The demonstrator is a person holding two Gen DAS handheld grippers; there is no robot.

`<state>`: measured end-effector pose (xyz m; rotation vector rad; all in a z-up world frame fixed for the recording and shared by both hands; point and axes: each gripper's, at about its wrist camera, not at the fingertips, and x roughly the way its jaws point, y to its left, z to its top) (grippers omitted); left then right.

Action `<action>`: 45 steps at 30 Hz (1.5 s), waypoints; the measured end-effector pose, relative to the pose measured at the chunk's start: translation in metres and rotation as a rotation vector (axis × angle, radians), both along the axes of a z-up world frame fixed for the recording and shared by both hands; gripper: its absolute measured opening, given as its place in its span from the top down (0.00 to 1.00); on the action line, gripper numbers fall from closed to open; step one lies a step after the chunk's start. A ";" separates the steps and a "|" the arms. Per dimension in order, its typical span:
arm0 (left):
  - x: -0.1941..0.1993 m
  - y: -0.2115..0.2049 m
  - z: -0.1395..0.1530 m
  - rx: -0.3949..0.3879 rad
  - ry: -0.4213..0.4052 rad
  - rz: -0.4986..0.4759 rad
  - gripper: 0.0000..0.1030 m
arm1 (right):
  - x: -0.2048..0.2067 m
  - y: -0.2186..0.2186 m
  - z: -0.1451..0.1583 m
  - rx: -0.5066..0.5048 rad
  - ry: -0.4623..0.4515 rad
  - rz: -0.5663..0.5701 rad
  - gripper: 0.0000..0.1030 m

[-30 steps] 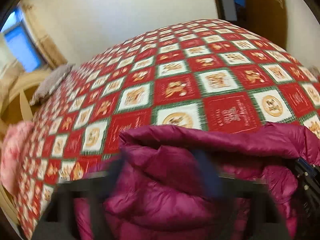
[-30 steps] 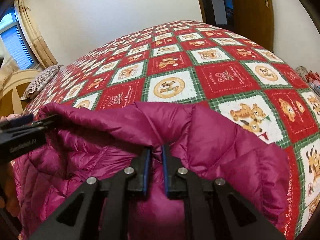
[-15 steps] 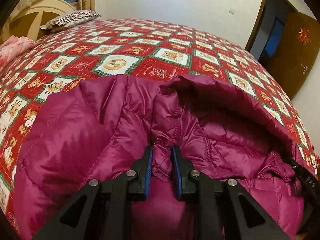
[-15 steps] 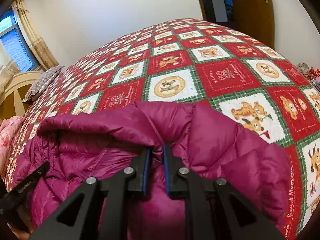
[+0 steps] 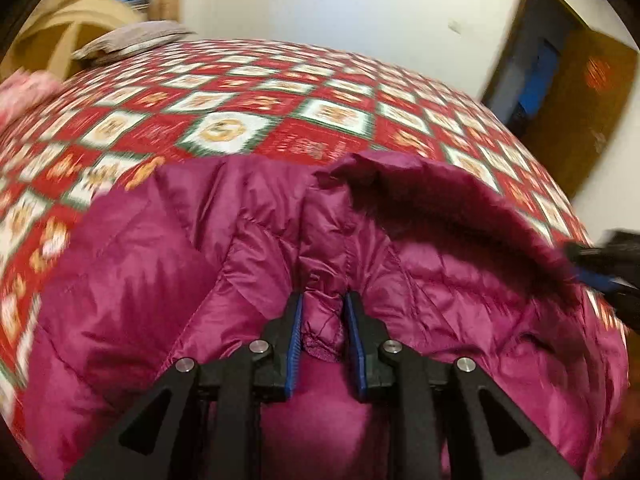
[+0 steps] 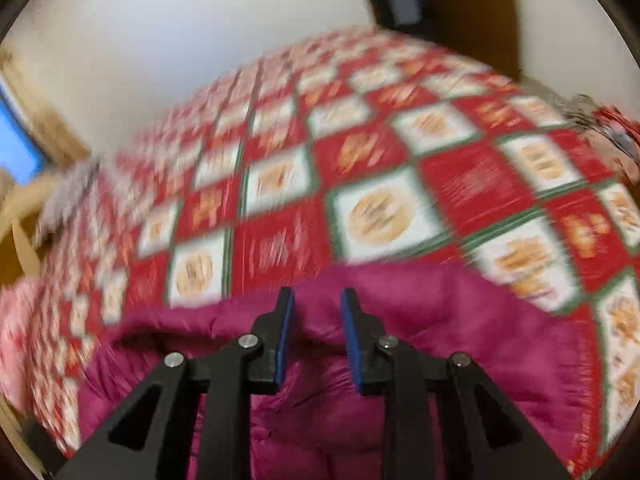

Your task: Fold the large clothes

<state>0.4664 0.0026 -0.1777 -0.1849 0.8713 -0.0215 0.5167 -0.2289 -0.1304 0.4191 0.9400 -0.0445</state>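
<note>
A magenta puffer jacket (image 5: 168, 280) lies on the bed at the near edge, its hood or collar opening arched at the right. My left gripper (image 5: 322, 304) is shut on a bunched fold of the jacket, which fills the gap between its blue pads. In the right wrist view the jacket (image 6: 460, 320) lies below my right gripper (image 6: 317, 300), whose jaws stand apart with nothing between them, above the fabric. The right gripper also shows at the right edge of the left wrist view (image 5: 608, 268). Both views are motion-blurred.
The bed is covered by a red, white and green patchwork quilt (image 5: 256, 120). A striped pillow (image 5: 132, 40) and a curved wooden headboard (image 5: 48, 40) are at the far left. A pink cloth (image 5: 20, 92) lies at the left edge. A wooden door (image 5: 584, 92) stands right.
My right gripper has opened and let go of the jacket fold, lifting up and back. My left gripper keeps its hold and has shifted a little; the hood opening has sagged lower.
</note>
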 end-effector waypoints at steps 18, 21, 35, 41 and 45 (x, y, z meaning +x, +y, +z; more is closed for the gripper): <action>0.087 -0.047 0.059 0.372 -0.064 -0.049 0.19 | -0.033 0.029 -0.031 -0.249 -0.126 0.197 0.73; 0.075 -0.025 0.020 0.388 0.057 0.036 0.19 | -0.033 0.026 -0.031 -0.220 -0.135 0.196 0.73; 0.057 -0.001 -0.012 0.249 0.021 0.068 0.13 | -0.038 0.009 -0.032 -0.143 -0.132 0.135 0.72; 0.062 -0.004 -0.012 0.245 0.019 0.071 0.13 | -0.029 0.025 -0.033 -0.250 -0.104 0.160 0.72; 0.062 0.003 -0.011 0.194 0.027 0.061 0.12 | -0.032 0.021 -0.033 -0.247 -0.109 0.160 0.69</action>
